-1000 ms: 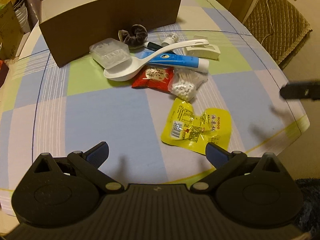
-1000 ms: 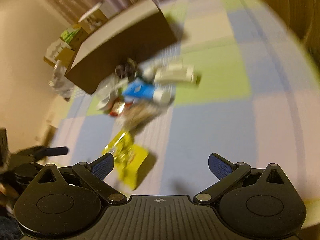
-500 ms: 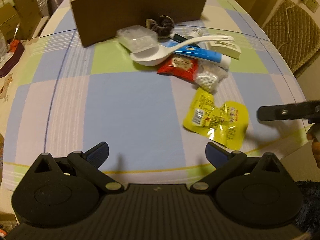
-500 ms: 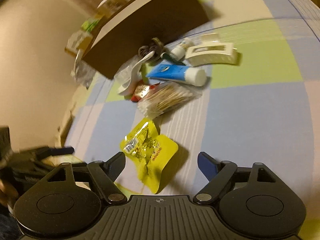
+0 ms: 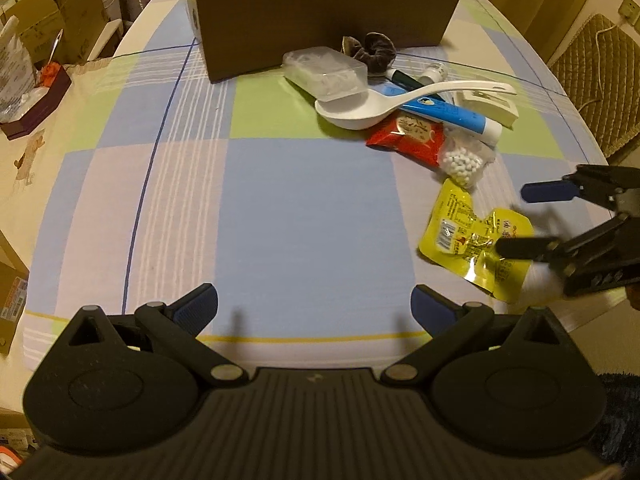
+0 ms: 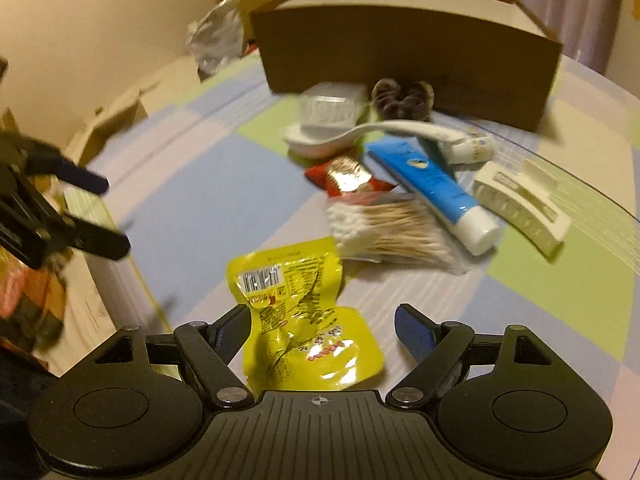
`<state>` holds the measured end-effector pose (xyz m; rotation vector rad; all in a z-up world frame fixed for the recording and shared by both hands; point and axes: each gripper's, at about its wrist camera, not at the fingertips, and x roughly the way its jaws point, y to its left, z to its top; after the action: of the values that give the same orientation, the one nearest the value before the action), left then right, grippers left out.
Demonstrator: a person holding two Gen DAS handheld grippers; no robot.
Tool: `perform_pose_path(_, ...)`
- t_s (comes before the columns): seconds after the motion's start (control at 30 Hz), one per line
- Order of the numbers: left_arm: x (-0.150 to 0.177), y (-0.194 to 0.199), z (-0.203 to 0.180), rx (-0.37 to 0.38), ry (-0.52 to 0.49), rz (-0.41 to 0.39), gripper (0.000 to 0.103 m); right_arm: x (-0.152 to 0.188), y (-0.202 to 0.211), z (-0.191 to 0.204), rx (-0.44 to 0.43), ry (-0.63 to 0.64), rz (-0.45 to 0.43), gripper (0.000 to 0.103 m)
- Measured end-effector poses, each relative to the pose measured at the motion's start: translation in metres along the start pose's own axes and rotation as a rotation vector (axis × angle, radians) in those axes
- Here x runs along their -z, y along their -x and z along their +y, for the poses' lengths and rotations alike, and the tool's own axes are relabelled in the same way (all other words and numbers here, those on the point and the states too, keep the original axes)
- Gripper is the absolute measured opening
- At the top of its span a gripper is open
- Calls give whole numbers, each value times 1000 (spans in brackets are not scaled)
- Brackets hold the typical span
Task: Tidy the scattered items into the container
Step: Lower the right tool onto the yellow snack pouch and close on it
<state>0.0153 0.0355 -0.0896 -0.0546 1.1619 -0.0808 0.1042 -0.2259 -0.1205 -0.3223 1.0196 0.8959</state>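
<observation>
Yellow snack packet [image 6: 308, 320] is lying flat on the counter [image 5: 280, 208], sitting between the fingers of your right gripper [image 6: 322, 328], which is spread wide and gripping nothing. Your left gripper [image 5: 314, 308] is hovering released over bare cloth. Brown box [image 5: 324, 12] is standing behind the pile: spoon [image 5: 384, 102], blue tube [image 5: 448, 112], cotton swabs [image 6: 384, 228].

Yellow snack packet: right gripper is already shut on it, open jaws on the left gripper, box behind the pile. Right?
Not quite. The right gripper is not shut: in the right wrist view its jaws stand open on either side of the yellow snack packet. The rest holds: the left gripper is open and the box stands behind the pile.
</observation>
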Motion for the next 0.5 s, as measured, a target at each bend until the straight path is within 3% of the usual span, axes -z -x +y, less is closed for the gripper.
perform_pose_path(0.13,1,-1,5,3,11,0,101,5,-4,6,20,11,-1,59)
perform_pose_path(0.2,1,-2,7,2,15,4,101,6,-2,6,21,15,2,50)
perform_pose_path(0.33,0,-5,9,4,11,13,101,8,7,3,26,44,11,47)
perform_pose_path(0.5,-6,-6,5,17,-7,7,101,18,28,-11,77,-15,27,42)
